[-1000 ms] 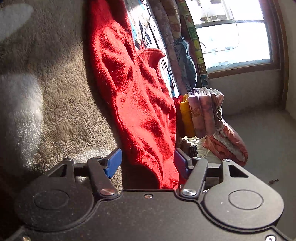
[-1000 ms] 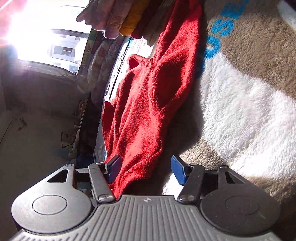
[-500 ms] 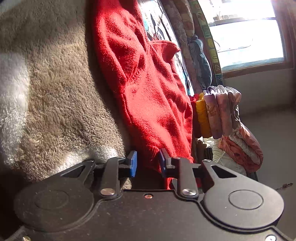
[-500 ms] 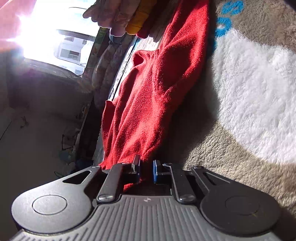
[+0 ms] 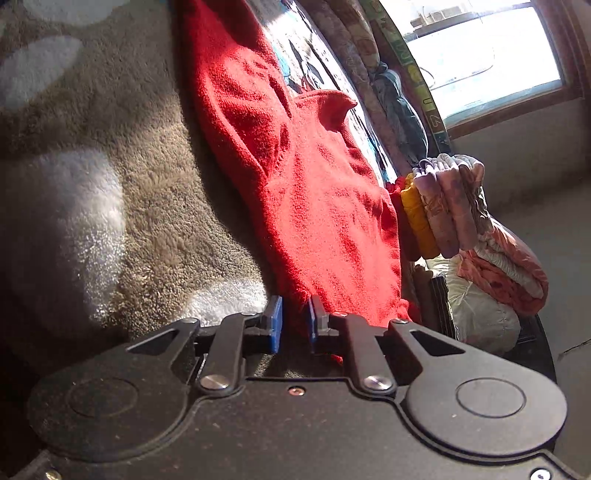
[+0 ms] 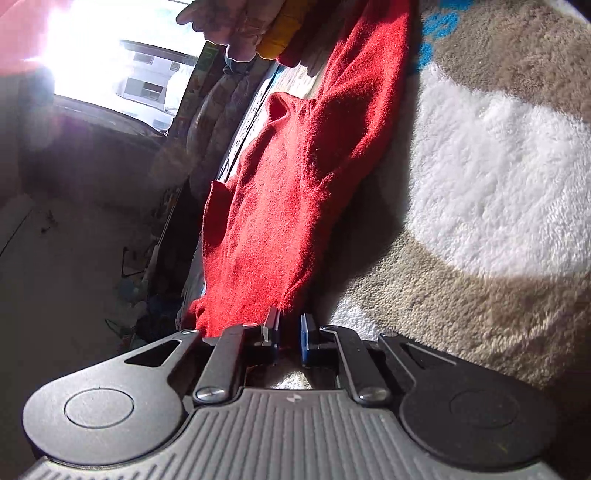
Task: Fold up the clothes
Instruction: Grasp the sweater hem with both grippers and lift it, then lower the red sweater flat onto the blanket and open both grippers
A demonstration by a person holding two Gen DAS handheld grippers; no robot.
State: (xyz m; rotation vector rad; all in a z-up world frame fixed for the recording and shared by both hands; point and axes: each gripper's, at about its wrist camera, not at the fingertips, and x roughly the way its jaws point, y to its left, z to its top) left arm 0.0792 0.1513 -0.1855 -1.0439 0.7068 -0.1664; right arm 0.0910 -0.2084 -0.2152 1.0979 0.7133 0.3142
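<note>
Legible text: none. Blue letter fragments on blanket [image 6: 439,33], cut off; printing on patterned strip [image 5: 424,88] beside window, too blurred.

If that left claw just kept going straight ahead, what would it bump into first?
The left claw is already pinching the edge of the fuzzy red knit sweater, so it would push into that first. Beyond it, depth is unclear.
</note>
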